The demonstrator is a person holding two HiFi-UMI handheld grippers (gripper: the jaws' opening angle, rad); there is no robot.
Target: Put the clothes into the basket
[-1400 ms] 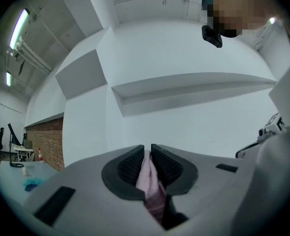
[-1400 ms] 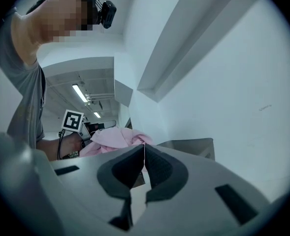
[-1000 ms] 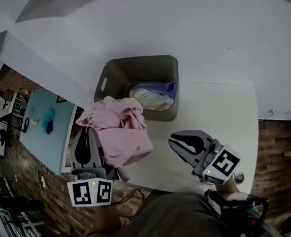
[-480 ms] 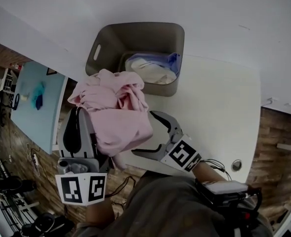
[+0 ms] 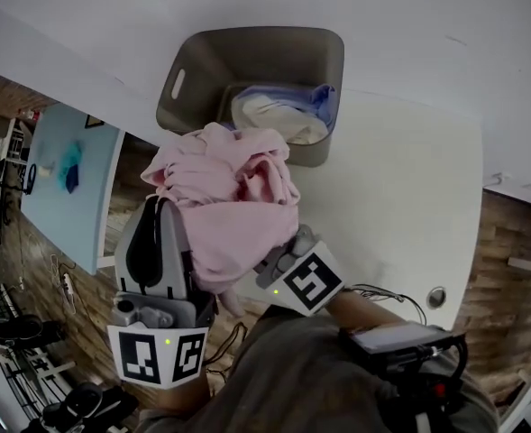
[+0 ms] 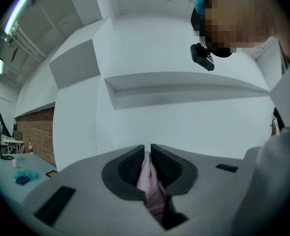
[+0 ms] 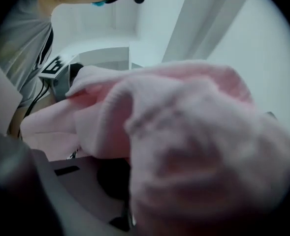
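L gripper (image 6: 147, 151) pinching the pink sweater (image 5: 238, 197), held up just short of the gray basket (image 5: 202, 57). R gripper (image 5: 290, 249) just snapped shut underneath, prob grabbing fabric. Next: lift over rim, let go.

Head view was evenly lit but dimmish, with soft shadow inside the basket (image 5: 247, 61) and heavy fisheye bend at the edges. Left gripper view was bright and sharp, ceiling strip light (image 6: 17, 10) glaring top-left, corners vignetted dark. Right gripper view was mush: pink garment (image 7: 194, 146) too close, out of focus.
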